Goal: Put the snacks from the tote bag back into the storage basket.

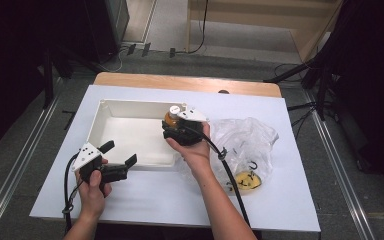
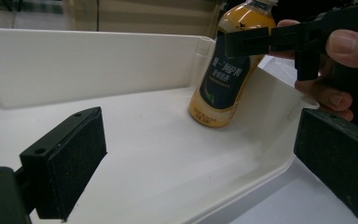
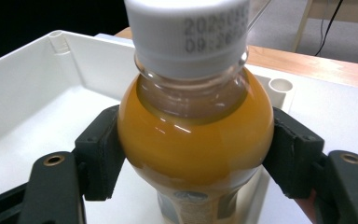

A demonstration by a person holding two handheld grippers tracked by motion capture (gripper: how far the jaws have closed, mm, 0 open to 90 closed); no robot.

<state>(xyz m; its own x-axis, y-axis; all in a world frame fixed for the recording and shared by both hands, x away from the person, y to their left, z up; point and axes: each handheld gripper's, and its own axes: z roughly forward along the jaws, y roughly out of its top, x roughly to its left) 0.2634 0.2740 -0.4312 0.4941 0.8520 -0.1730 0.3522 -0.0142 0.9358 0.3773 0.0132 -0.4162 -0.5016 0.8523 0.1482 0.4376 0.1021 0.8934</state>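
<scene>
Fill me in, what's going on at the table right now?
The right gripper is clamped on the shoulder of an orange drink bottle, holding it tilted with its base on the floor of the white tray, near the tray's right wall. The left gripper is open and holds nothing, at the tray's near edge. A clear plastic bag with a yellow item inside lies on the table to the right.

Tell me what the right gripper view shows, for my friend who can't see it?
An orange drink bottle with a white cap sits gripped between the two black jaws of the right gripper, which press on its rounded shoulder from both sides. Its lower end hangs inside a white tray. Behind the tray lies a white table top with a wooden edge.
</scene>
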